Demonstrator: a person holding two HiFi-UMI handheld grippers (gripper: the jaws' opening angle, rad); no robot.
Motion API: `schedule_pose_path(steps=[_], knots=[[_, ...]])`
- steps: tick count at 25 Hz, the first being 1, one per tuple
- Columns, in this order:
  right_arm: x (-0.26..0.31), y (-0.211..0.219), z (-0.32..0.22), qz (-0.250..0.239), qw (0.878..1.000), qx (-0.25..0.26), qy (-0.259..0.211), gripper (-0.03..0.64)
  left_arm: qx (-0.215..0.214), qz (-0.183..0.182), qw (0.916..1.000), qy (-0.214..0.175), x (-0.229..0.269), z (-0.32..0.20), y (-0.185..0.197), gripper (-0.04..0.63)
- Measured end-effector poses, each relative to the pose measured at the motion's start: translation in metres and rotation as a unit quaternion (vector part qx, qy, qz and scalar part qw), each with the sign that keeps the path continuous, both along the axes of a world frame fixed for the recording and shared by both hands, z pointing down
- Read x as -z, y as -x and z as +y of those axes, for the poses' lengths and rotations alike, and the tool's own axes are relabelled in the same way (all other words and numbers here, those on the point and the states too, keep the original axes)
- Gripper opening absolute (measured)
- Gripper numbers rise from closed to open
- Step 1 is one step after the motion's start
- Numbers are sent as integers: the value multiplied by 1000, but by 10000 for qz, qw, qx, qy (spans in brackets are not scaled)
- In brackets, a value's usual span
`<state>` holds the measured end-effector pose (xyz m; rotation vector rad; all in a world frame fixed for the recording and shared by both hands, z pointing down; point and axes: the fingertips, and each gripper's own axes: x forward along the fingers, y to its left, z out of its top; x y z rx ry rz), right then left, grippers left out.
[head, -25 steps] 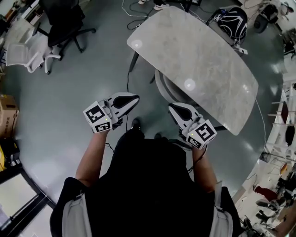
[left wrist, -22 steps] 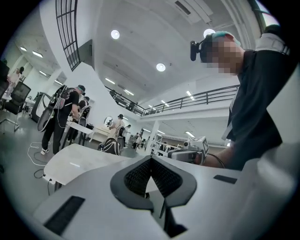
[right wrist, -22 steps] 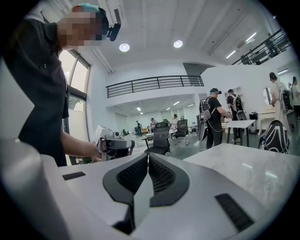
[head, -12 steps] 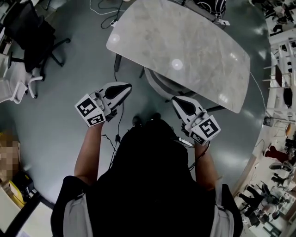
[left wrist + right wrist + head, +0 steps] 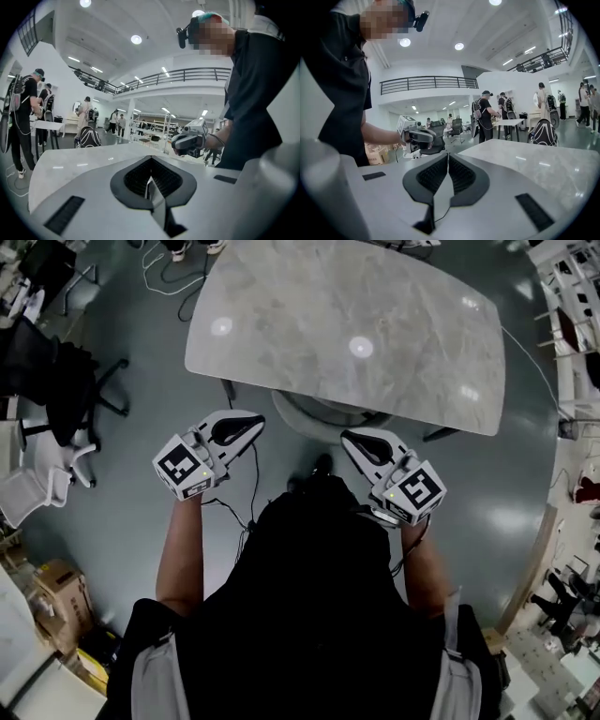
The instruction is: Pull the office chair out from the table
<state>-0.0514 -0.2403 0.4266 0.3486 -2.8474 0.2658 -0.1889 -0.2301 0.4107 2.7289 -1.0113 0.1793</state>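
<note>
Office chair (image 5: 323, 414) tucked under marble surface (image 5: 347, 315); only curved grey back shows past near edge. Left gripper (image 5: 251, 421): jaws pressed together, nothing between, near left end of chair back. Right gripper (image 5: 352, 438): jaws together, empty, near right end. Both apart from chair.

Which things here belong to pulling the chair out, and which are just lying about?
Job: office chair tucked under the table; left hand-held gripper and right hand-held gripper, both shut, empty.
Lying about: black chair, white chair, cardboard boxes, floor cables.
</note>
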Motion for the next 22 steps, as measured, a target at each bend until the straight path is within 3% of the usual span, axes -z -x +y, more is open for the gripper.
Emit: schedule_pose_path(steps=[5,9,12,16,22], knots=[[-6,-5,-16,192,9998,14,-101,21,-552,-606,9966,20,-7,-23,-27,12],[-17,0,-19,429,9989,163,-95,21,-1005,-1272,9868,-17,-21,-32,-44,12],[-28,13,-16,623,9975,323,-105,21,-1362,-1751,9751,-15,-35,-38,-51,12],[-53,37,-10,960,9945,421,-25,21,-1981,-2077,9579,-38,-57,-42,-53,12],[-85,56,-17,1437,9895,-12,128,23,-3024,-2452,9211,-55,-89,-47,-52,13]])
